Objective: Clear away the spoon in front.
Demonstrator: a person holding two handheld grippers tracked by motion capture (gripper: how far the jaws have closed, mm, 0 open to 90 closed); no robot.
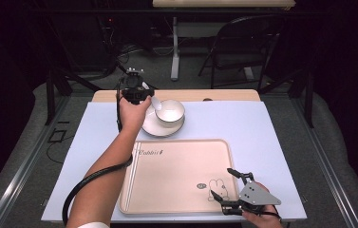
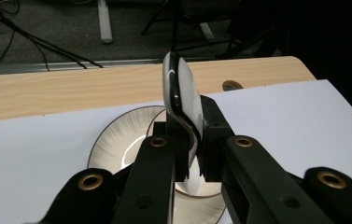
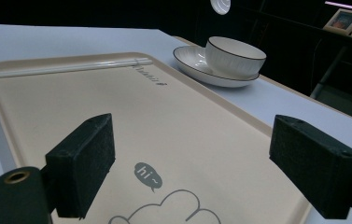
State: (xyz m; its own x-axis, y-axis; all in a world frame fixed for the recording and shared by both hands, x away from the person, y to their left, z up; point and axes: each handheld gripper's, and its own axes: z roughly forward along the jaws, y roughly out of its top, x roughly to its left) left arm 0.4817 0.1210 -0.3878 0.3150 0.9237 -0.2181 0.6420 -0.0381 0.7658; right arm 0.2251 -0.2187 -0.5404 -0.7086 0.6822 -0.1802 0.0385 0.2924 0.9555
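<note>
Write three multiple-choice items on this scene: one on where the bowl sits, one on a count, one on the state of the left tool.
1. Where does the bowl sit?
A. on the saucer, beyond the tray
B. on the tray
C. on the floor

2. How many white chopsticks lie along the tray's edge?
A. none
B. two
C. five

3. What is the state of the left tool?
A. wide open over the tray
B. shut on nothing
C. shut on a white spoon

Key:
1. A, since the high view shows the bowl on the saucer past the tray's far rim.
2. B, since the right gripper view shows a pair lying side by side.
3. C, since the left gripper view shows the pads pressed on the spoon's handle. The right tool, by contrast, stands open over the tray.
</note>
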